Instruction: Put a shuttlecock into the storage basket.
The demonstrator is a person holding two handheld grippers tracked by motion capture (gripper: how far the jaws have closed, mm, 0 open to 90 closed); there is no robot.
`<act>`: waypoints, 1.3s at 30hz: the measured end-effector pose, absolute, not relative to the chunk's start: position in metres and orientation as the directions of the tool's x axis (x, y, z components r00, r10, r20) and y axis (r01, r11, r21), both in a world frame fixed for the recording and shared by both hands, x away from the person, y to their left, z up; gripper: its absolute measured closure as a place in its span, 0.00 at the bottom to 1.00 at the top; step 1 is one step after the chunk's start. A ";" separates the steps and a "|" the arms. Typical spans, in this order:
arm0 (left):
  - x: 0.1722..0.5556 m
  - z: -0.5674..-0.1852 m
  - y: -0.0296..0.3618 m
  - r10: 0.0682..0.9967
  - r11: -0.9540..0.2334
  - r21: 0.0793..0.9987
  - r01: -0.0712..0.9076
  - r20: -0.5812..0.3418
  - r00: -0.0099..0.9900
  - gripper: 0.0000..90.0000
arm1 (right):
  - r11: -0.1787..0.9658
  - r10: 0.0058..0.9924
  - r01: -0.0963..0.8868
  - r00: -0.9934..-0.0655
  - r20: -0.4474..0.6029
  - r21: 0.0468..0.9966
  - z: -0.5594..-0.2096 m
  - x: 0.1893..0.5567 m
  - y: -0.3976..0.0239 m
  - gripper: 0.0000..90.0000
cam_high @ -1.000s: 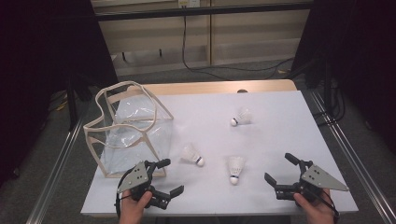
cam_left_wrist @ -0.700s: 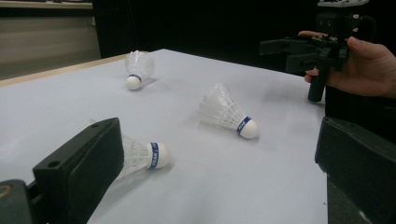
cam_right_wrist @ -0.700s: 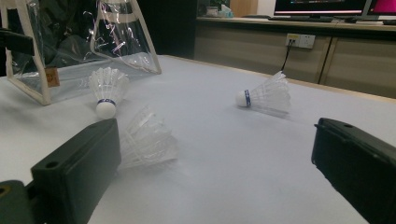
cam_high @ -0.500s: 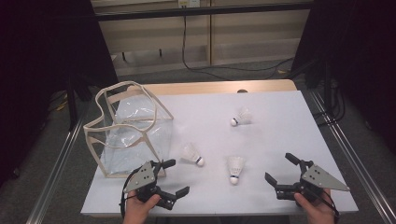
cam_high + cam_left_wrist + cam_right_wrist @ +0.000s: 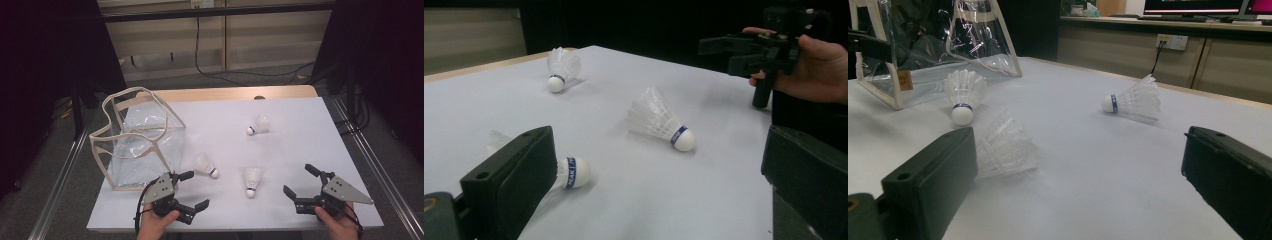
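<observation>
Resting low at the near desk (image 5: 300, 120) edge, both hands. Left claw (image 5: 191, 190) wide open, empty, aimed at nearest shuttlecock (image 5: 205, 164). Right claw (image 5: 297, 180) wide open, empty too.

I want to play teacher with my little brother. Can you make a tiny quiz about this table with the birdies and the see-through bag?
1. How many shuttlecocks lie on the white table?
2. True or false: the clear bag already has a shuttlecock inside.
3. Which shuttlecock is nearest the left hand-held gripper: A the far one, B the middle one, C the one beside the bag?

Key: 1. Three. 2. False, all three lie on the table. 3. C. Both the left and the right hand-held gripper are open and hold nothing.
</observation>
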State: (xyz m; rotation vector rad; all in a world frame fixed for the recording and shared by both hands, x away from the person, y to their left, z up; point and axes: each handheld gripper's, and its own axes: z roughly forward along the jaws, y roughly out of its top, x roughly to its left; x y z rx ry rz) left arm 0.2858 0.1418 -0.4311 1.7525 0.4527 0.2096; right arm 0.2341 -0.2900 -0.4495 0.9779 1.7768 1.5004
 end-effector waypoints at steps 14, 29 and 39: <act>0.291 -0.433 0.119 0.461 -0.227 0.944 0.240 -0.113 0.880 0.02 | 0.085 0.839 0.149 -0.543 0.010 0.985 -0.449 0.234 -0.291 0.01; 0.295 -0.436 0.107 0.517 -0.304 0.904 0.301 -0.109 0.849 0.02 | 0.082 0.833 0.150 -0.553 0.015 0.985 -0.450 0.238 -0.288 0.01; 0.302 -0.438 0.099 0.563 -0.310 0.890 0.335 -0.112 0.819 0.03 | 0.079 0.838 0.155 -0.545 0.018 0.985 -0.451 0.238 -0.290 0.01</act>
